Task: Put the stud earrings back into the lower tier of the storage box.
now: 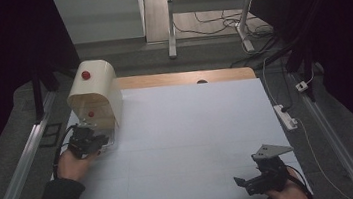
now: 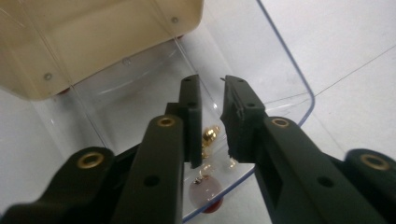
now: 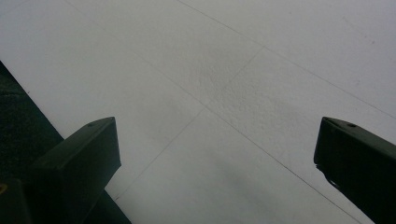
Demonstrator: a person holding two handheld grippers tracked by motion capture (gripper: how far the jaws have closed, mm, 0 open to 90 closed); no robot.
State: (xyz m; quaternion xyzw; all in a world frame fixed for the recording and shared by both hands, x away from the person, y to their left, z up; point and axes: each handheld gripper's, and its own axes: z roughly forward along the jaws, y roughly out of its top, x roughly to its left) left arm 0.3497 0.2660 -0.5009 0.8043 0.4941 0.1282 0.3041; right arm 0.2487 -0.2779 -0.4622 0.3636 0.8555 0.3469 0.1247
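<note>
White table (image 1: 193, 128), dim room behind. At its left edge your left gripper (image 1: 90, 139) sits at the clear tray (image 2: 299, 84) under the cream box (image 1: 94, 91), jaws parted a crack, pinching nothing; the gold bit (image 2: 211, 134) lies just below them. Your right gripper (image 1: 254, 180), near corner, jaws spread, is well apart.

One cream bread box (image 1: 94, 91), two red knobs (image 1: 85, 75), one clear tray (image 2: 280, 70), two claws (image 1: 87, 140)

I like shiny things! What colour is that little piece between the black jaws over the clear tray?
Gold: the little piece shows best in the left gripper view.
</note>
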